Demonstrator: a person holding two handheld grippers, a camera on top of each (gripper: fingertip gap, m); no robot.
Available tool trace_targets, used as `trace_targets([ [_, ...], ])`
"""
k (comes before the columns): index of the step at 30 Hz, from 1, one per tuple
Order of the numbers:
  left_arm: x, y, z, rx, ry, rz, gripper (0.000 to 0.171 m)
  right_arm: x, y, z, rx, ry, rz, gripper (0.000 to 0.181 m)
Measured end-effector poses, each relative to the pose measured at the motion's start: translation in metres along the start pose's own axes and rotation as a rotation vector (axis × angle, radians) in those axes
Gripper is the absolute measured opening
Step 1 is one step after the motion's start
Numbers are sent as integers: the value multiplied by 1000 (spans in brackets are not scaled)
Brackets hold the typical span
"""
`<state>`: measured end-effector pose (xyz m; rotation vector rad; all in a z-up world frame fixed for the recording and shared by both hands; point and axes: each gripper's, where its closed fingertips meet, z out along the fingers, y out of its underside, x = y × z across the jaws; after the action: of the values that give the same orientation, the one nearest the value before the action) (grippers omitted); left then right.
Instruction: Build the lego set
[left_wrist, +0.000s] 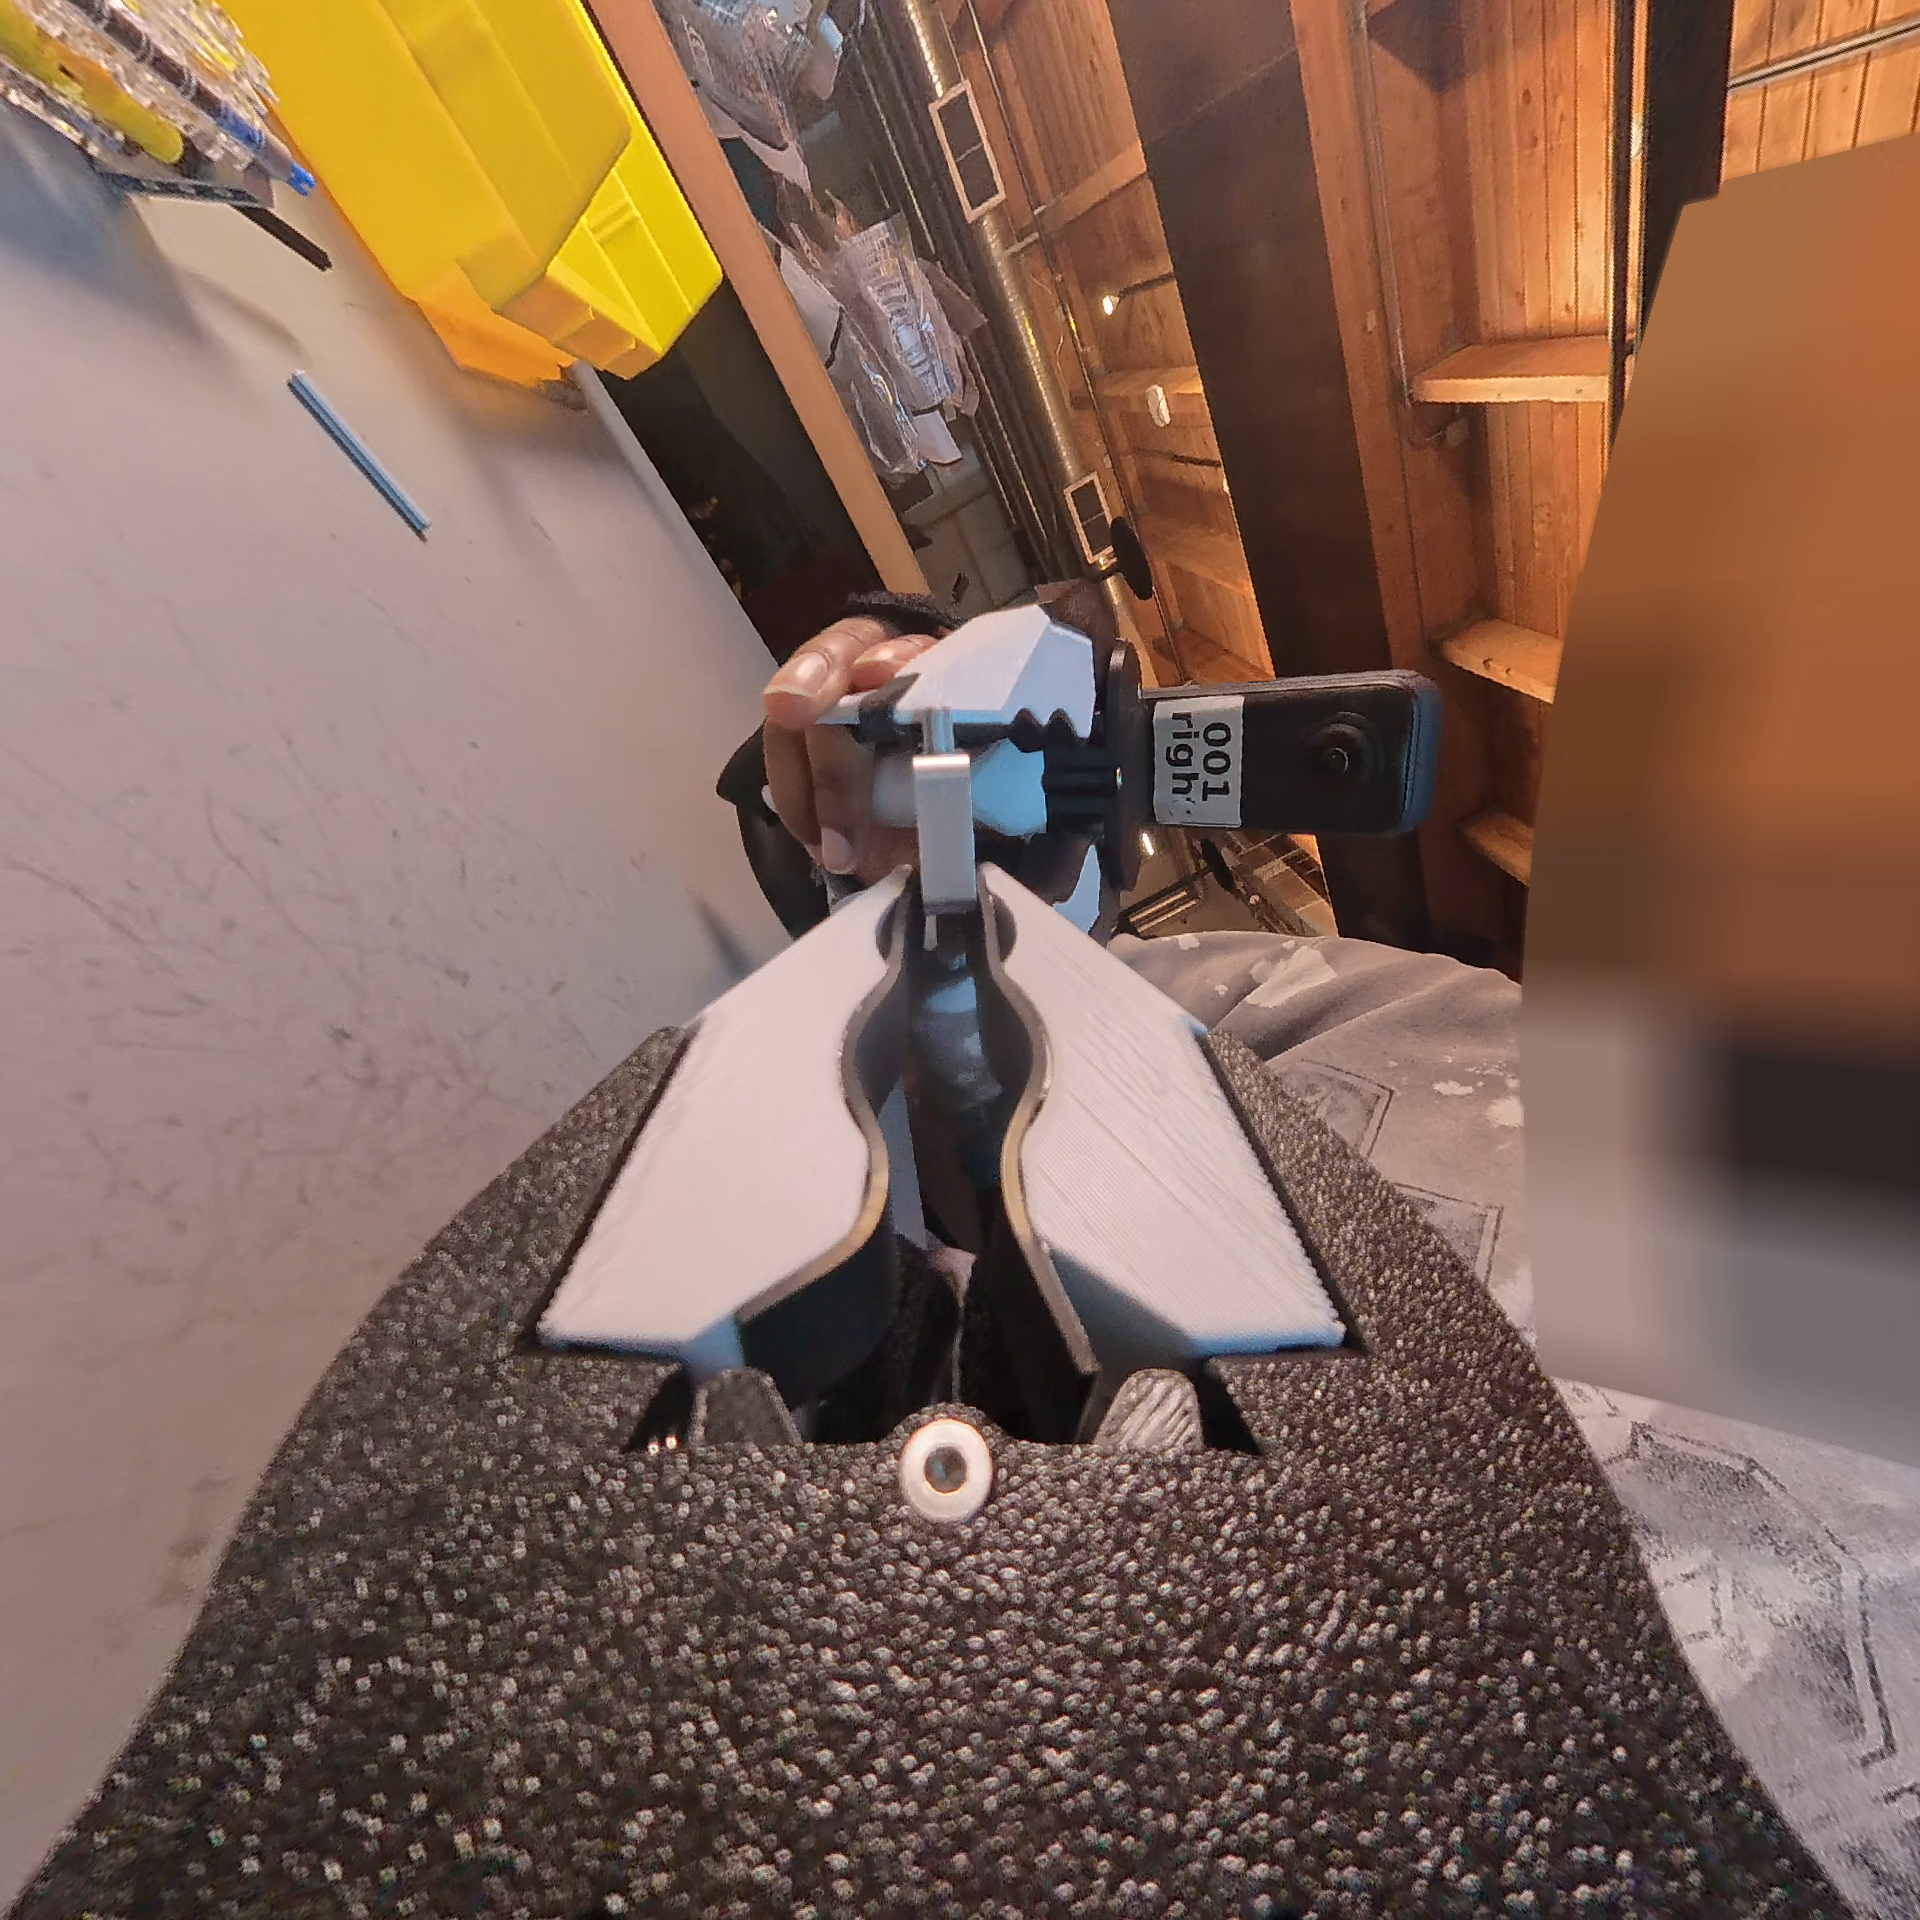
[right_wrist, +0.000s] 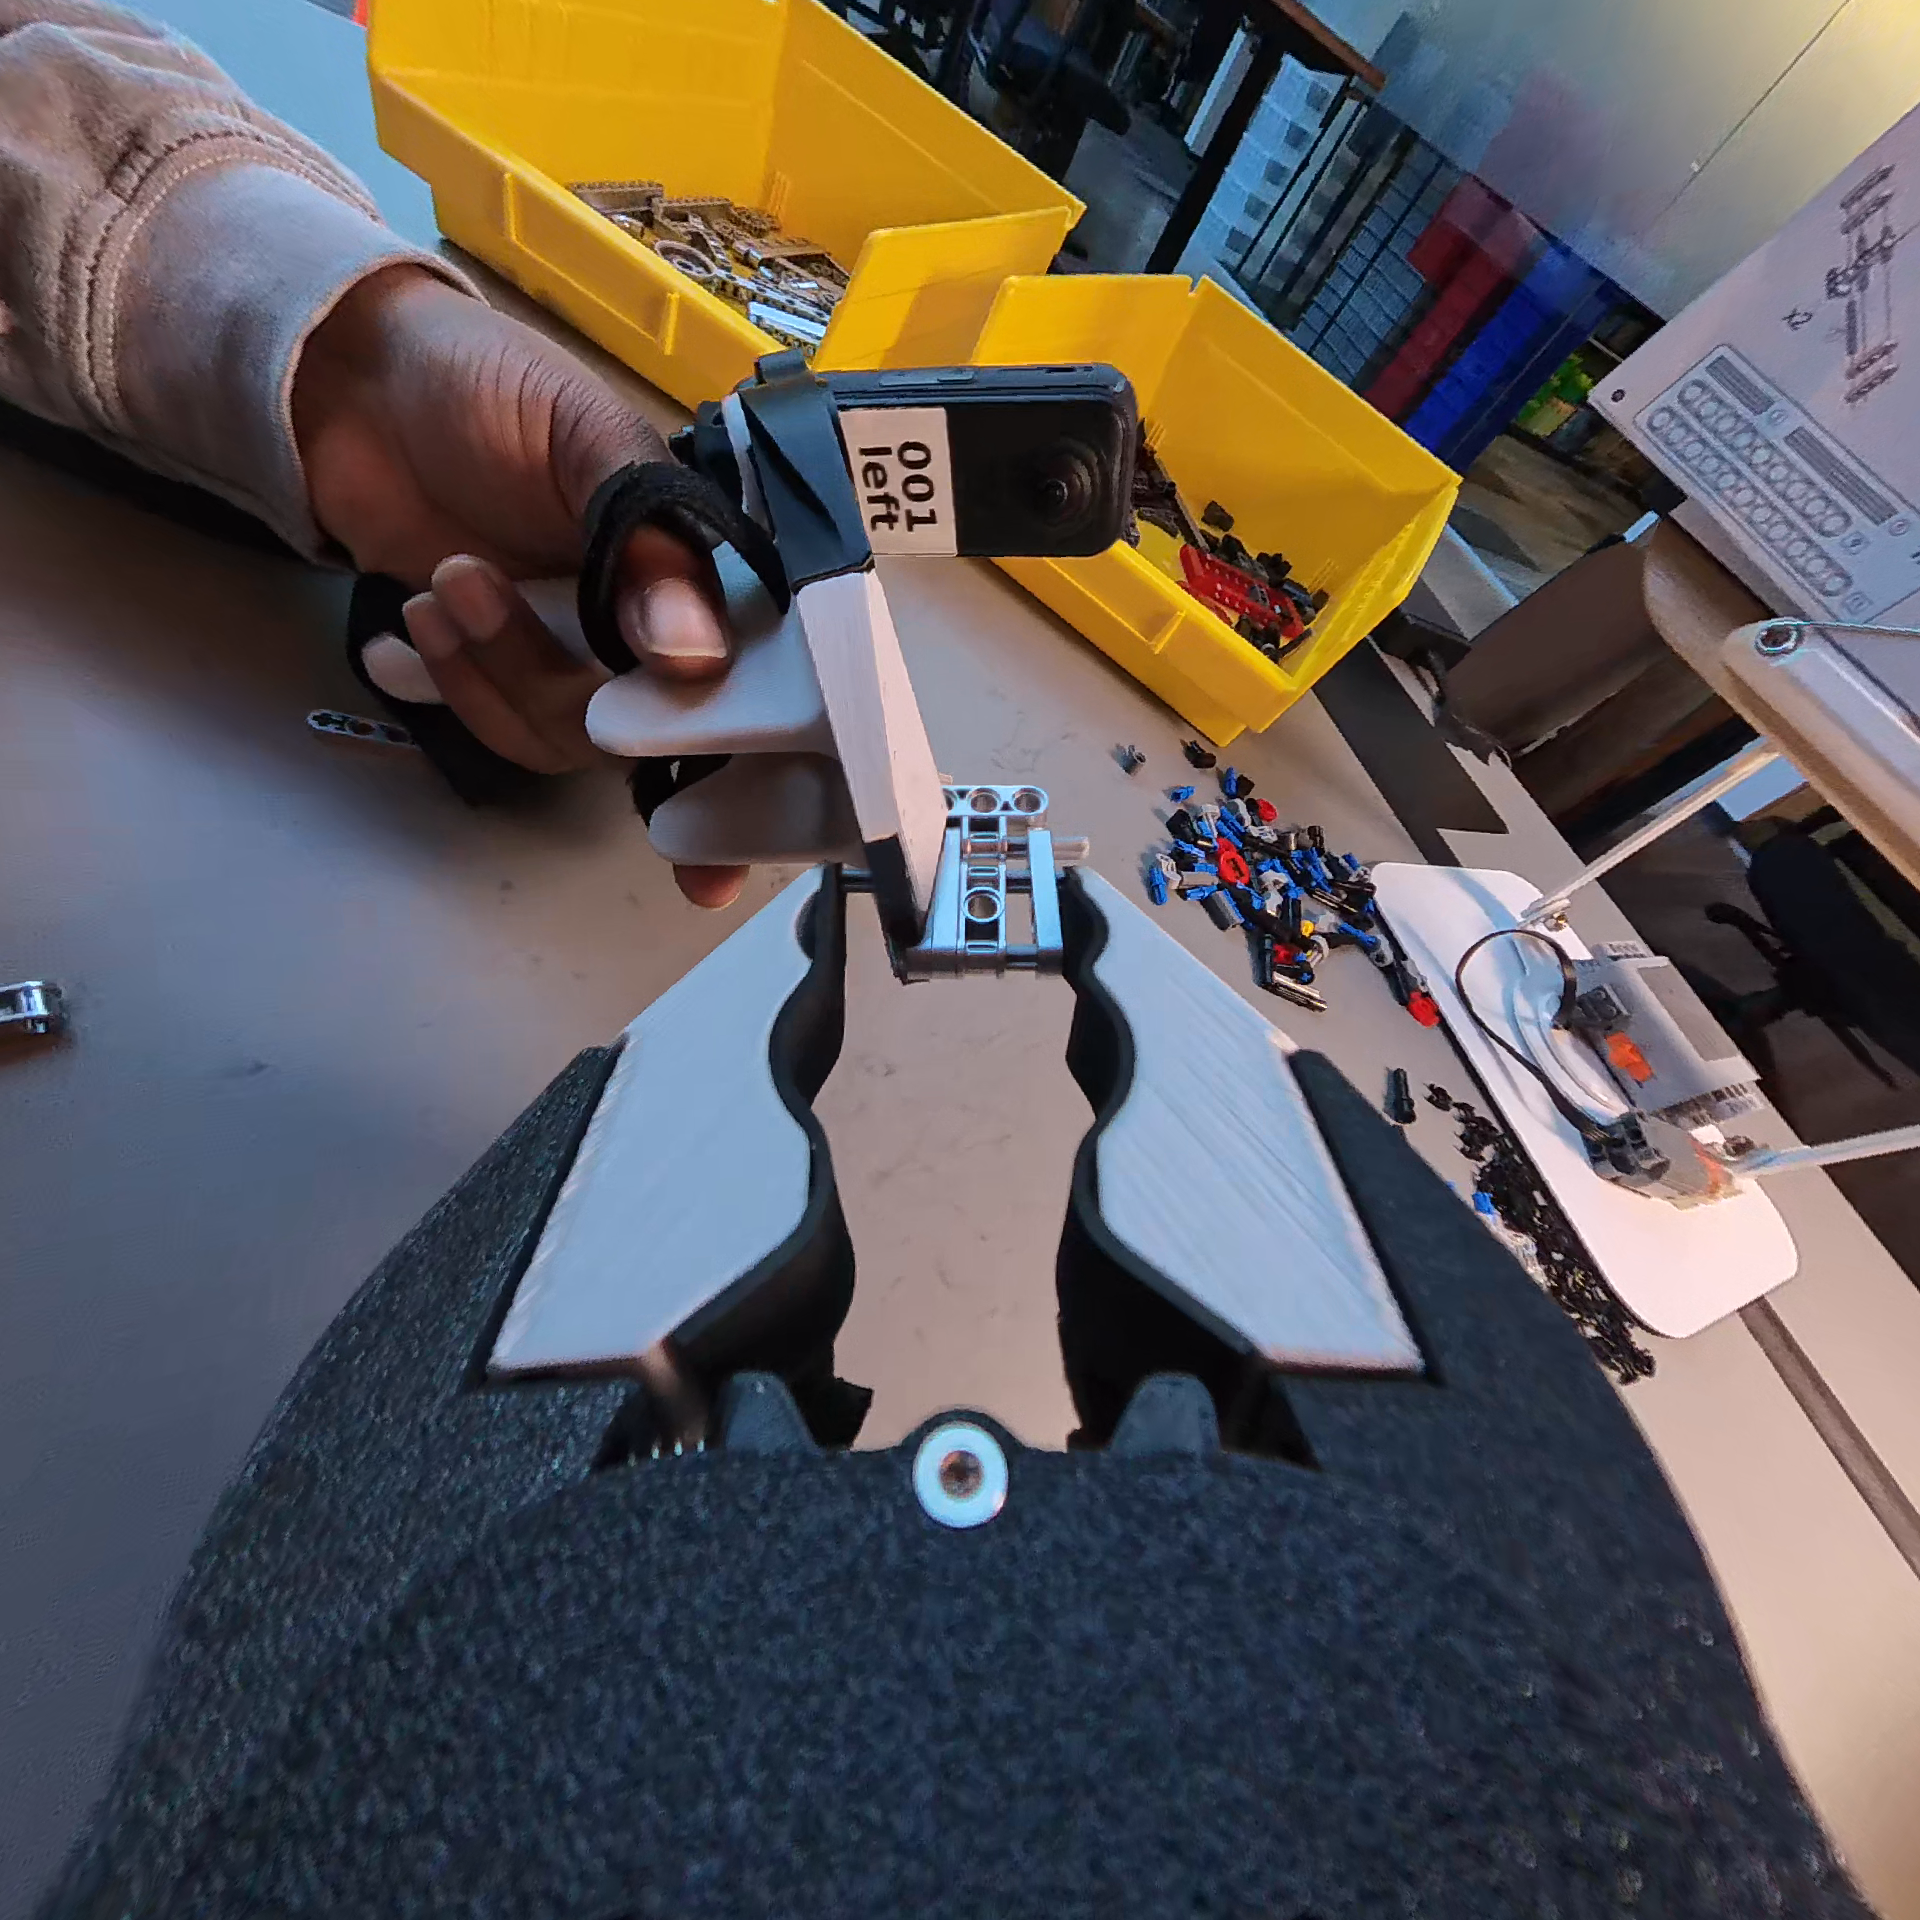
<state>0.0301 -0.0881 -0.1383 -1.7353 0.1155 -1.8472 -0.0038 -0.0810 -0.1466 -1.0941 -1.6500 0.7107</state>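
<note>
We see the left gripper (left_wrist: 940, 914) with matt pale-grey plastic fingers, finely ridged like printed layers, set in a rough, speckled black housing; the right gripper (right_wrist: 951, 914) looks the same, its inner pads smooth black; between them sits a light-grey plastic frame piece (right_wrist: 987, 894), smooth and faintly glossy; the yellow bins (right_wrist: 727, 125) are glossy plastic; the tabletop (right_wrist: 312, 1091) is matt, scuffed grey; the sleeve (right_wrist: 135, 208) is soft knitted cloth; wooden planks (left_wrist: 1195, 312) show warm grain.
</note>
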Motion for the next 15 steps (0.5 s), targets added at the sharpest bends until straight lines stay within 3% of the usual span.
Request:
trace_targets([
  [15, 4, -14, -8, 112, 33, -7, 5, 16, -9, -6, 53, 98, -36, 33],
])
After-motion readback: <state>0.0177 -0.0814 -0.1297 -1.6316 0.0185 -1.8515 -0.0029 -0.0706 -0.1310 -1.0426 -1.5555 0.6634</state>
